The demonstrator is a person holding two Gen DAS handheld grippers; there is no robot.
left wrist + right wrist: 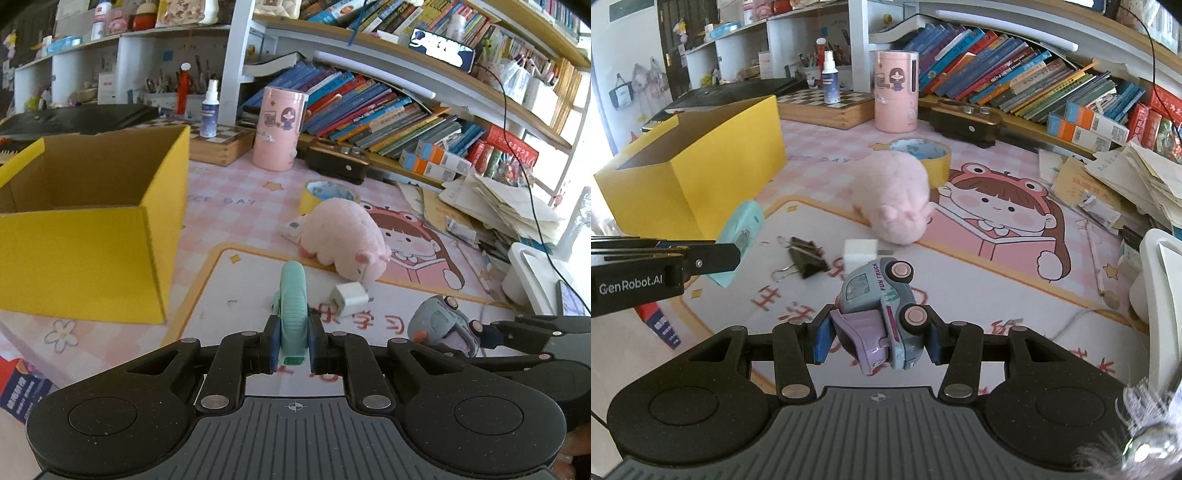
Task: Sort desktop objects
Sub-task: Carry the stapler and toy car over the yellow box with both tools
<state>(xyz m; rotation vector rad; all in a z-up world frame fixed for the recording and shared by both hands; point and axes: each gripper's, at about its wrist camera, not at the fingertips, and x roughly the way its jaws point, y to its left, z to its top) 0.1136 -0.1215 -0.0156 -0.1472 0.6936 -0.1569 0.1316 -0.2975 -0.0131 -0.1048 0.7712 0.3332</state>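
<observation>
**Both grippers carry an object above the pink desk mat**

The left gripper (293,341) is clamped tight on a mint-green tape dispenser (293,310), a flat, rounded plastic piece with a ribbed edge. It stands on edge between the blue pads, its long axis running away from the camera toward the far side of the desk. In the right wrist view the same dispenser (738,240) shows its broad flat face, held above the mat just beside the near corner of the yellow cardboard box (698,173).

The right gripper (877,336) holds a toy car (882,314) across its body, jaws narrowly apart around it. The car is glossy plastic, grey-blue with a lilac front, and lies on its side with pink-hubbed wheels facing right; its lilac nose points near and down, its long axis running near to far. "FUN TRUCK" is printed on its side. The left gripper's arm reads "GenRobot.AI".

On the mat, a fuzzy pink plush pig (897,199) lies in the middle, a white cube charger (860,253) just near of it, and a black binder clip (805,258) to the left. A yellow tape roll (923,151) sits just behind the plush, and a pink cartoon-printed cylinder (895,90) stands farther back. The open box, matte yellow outside and brown inside, stands at far left.
</observation>
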